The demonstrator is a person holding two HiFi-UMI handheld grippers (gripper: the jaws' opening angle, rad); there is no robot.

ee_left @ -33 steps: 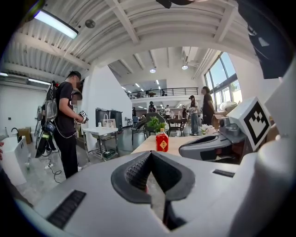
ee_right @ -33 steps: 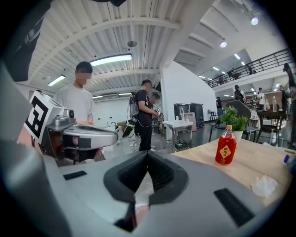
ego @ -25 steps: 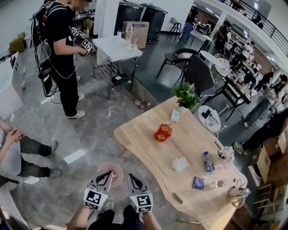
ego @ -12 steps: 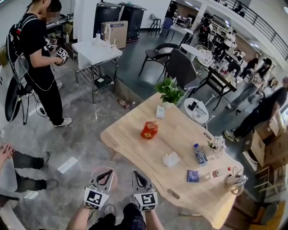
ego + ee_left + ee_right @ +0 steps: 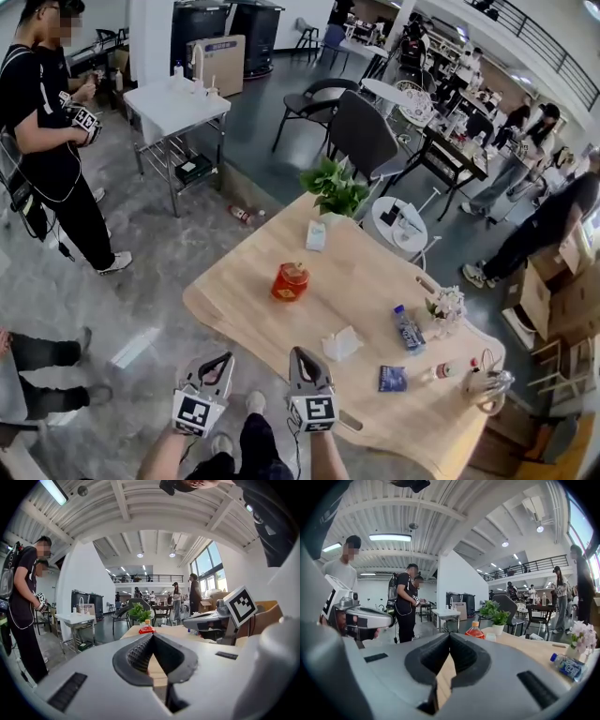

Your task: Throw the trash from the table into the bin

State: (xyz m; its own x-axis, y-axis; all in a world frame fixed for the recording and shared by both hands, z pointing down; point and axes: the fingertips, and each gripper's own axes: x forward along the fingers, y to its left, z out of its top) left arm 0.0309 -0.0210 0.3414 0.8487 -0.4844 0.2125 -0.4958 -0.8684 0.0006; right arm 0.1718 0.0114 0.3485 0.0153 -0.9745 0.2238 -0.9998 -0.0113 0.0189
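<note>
A: Since a second ago, the wooden surface (image 5: pixel 253 300) has drawn nearer; the right tool (image 5: pixel 300 356) now overlaps its near edge.
B: And the left tool (image 5: pixel 221 360)?
A: Over the floor (image 5: pixel 159 309). Both closed, empty.
B: Trash?
A: The red bottle (image 5: pixel 290 281) and blue wrapper (image 5: pixel 392 378) lie on the surface.

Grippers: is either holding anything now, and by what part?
Nothing is held: the left gripper and the right gripper are both shut with nothing between their jaws.
</note>
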